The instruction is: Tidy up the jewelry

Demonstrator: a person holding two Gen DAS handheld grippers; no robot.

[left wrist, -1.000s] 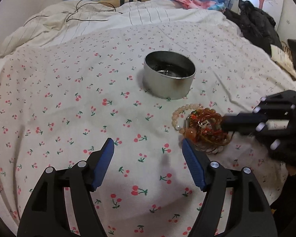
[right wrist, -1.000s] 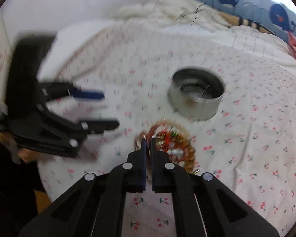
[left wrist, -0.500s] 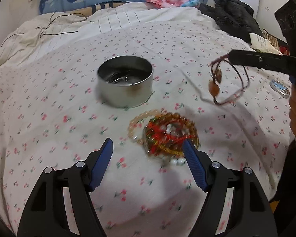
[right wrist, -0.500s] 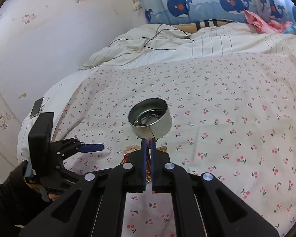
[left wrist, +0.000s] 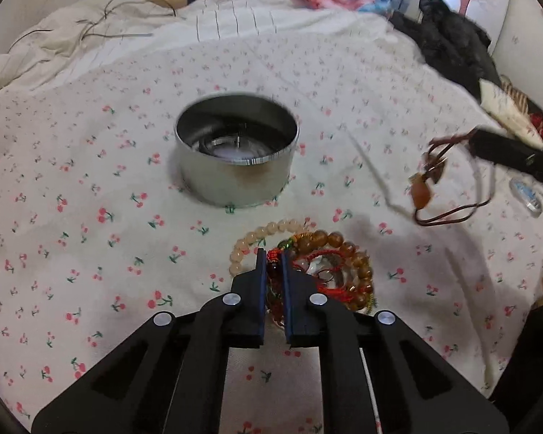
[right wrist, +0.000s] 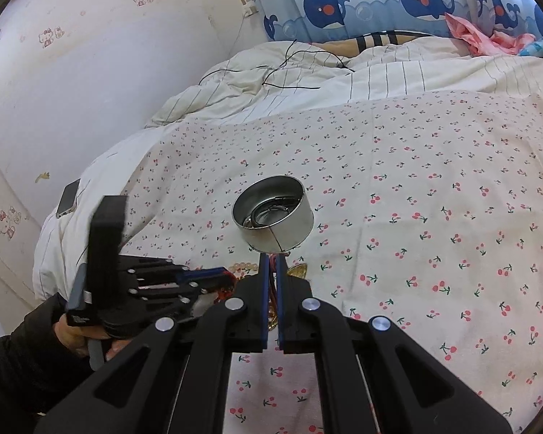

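Fingers of the left gripper (left wrist: 272, 271) have just clamped onto the bead pile (left wrist: 307, 271) near the bedspread's (left wrist: 90, 217) front edge, below the tin (left wrist: 235, 155). Right gripper (right wrist: 270, 271), clenched, dangles a cord bracelet (left wrist: 449, 188), lifted and ready for the tin.

The left gripper (left wrist: 272, 264) angles steeply down with its jaws nearly together on red cord, while the right gripper (right wrist: 270, 264), fully closed, points less steeply down, a brown cord pinched between its pads.
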